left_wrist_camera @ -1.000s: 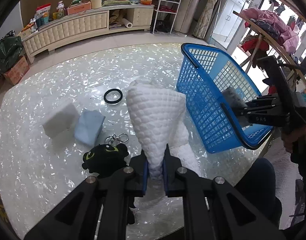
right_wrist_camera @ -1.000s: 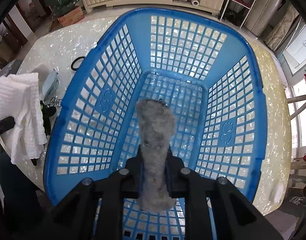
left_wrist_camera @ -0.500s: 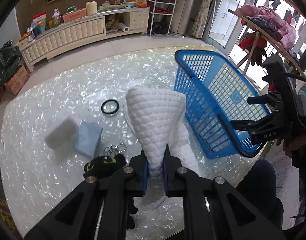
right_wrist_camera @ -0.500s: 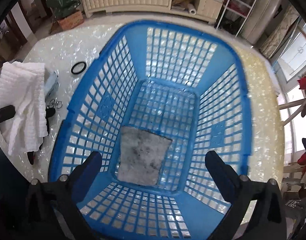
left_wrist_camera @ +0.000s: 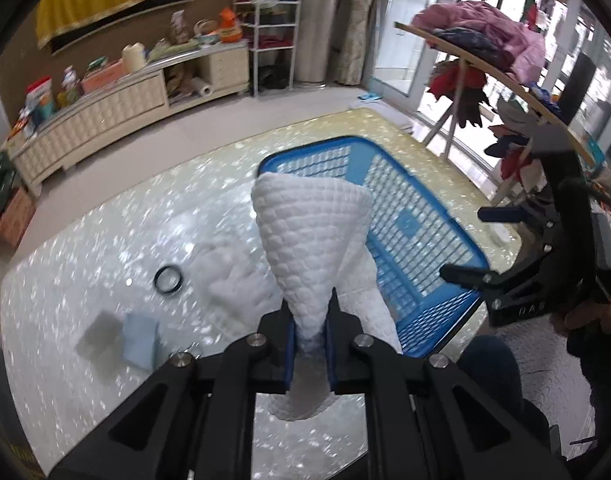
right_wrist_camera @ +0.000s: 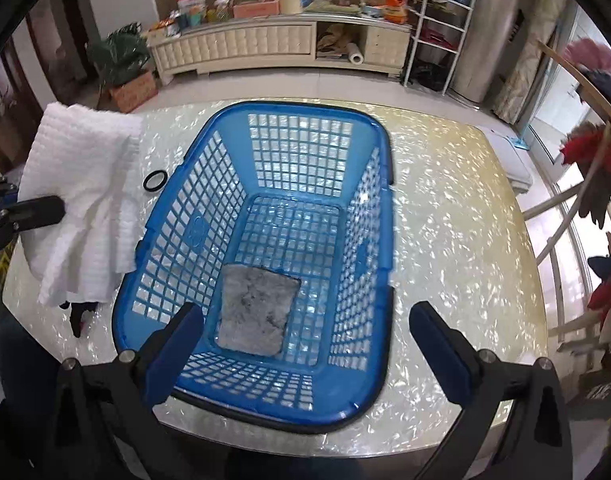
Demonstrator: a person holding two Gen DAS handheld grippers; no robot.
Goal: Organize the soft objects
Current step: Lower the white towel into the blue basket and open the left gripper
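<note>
My left gripper point(left_wrist_camera: 310, 322) is shut on a white quilted towel point(left_wrist_camera: 311, 236) and holds it up above the table, just left of the blue basket point(left_wrist_camera: 425, 240). The towel also shows in the right wrist view point(right_wrist_camera: 81, 200), hanging beside the basket's left wall. My right gripper point(right_wrist_camera: 305, 328) is open and empty above the near end of the blue basket point(right_wrist_camera: 185, 200). A grey cloth point(right_wrist_camera: 257, 308) lies flat on the basket floor. On the table lie a grey pad point(left_wrist_camera: 99, 334) and a light blue cloth point(left_wrist_camera: 141, 340).
A black ring point(left_wrist_camera: 168, 280) lies on the pearly table point(left_wrist_camera: 85, 264). A black plush toy point(right_wrist_camera: 79, 312) lies partly hidden under the towel. A clothes rack point(left_wrist_camera: 485, 52) stands at the right, a long cabinet point(right_wrist_camera: 241, 48) behind.
My right gripper opened and dropped the grey cloth into the basket, then pulled back and up. My left gripper lifted the white towel higher and moved it toward the basket.
</note>
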